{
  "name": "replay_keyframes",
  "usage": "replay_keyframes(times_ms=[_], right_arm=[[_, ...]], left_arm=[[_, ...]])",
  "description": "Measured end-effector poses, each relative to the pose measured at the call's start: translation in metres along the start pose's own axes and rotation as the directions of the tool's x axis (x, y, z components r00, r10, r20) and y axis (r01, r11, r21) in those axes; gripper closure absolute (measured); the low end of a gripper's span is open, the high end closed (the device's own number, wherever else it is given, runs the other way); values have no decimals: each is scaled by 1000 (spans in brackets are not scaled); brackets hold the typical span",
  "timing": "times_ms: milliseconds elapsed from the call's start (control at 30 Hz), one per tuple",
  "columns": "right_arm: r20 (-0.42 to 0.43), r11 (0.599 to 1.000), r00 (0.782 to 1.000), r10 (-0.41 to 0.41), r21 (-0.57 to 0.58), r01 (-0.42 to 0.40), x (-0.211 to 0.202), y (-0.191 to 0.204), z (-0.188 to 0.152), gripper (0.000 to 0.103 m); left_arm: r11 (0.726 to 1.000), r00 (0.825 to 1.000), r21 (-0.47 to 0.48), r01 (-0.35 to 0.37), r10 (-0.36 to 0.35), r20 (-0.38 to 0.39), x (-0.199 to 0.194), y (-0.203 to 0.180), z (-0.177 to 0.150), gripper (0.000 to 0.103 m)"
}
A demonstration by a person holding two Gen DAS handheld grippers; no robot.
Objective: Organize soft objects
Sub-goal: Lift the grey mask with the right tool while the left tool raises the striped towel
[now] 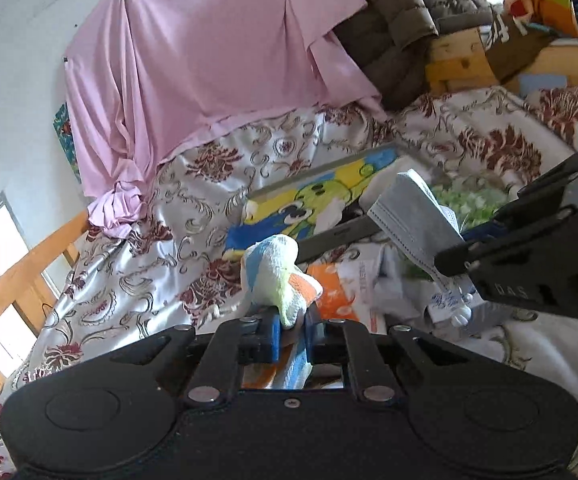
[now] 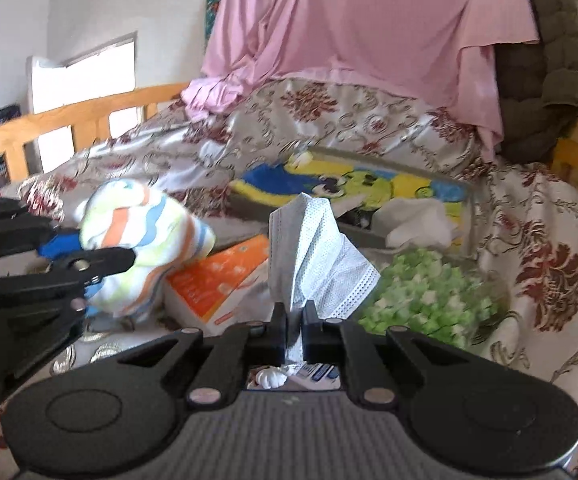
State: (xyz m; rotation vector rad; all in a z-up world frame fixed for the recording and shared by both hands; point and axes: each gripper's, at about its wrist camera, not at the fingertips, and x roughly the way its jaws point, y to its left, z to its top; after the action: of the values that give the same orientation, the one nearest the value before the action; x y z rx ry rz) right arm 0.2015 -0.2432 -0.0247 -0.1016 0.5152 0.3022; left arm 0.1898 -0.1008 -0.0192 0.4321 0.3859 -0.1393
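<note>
My left gripper (image 1: 292,330) is shut on a striped sock (image 1: 277,272), white with blue, orange and yellow bands, held above the bed. The sock also shows in the right wrist view (image 2: 141,236), at the left, with the left gripper (image 2: 89,264) on it. My right gripper (image 2: 294,334) is shut on a grey face mask (image 2: 313,256) that stands up from the jaws. In the left wrist view the mask (image 1: 413,216) hangs from the right gripper (image 1: 461,256) at the right.
A floral bedspread (image 2: 369,120) covers the bed. On it lie a cartoon-print cloth (image 2: 353,184), an orange and white box (image 2: 225,276), a white tissue (image 2: 417,220) and a pile of green and white bits (image 2: 429,288). A pink sheet (image 1: 217,60) hangs behind.
</note>
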Motion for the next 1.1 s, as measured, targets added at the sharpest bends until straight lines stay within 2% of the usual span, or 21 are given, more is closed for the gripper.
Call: replay_keyframes(times_ms=[167,333,500,633,800,1000,1100], right_arm=[[42,999,999,-14,43,13,-8,-12,5,96],[100,996,995,-10,85,2,-15,-22,9,95],[168,995,986,-8,104,-10,-21,-28,13,95],[235,993,972,-10,115,-18,-27,-34,17,95],[270,993,963,-25,115,-6,-21,-43,24,95],[260,989,965,-38,147,-1,3,-56,30,95],[275,986,961,-23,165,-23,21,-66,39,95]], left_arm=[[999,999,-44,-8,10,47,-14,5,13,92],[997,992,-81,-5,15,125,-27,15,34,92],[989,979,-145,21,9,201,-34,27,57,92],[990,965,-134,31,5,262,-35,28,73,92],[994,952,-104,37,-3,306,-23,26,92,92],[984,956,-161,78,-29,292,12,35,110,92],[983,955,-164,87,-35,293,34,38,116,91]])
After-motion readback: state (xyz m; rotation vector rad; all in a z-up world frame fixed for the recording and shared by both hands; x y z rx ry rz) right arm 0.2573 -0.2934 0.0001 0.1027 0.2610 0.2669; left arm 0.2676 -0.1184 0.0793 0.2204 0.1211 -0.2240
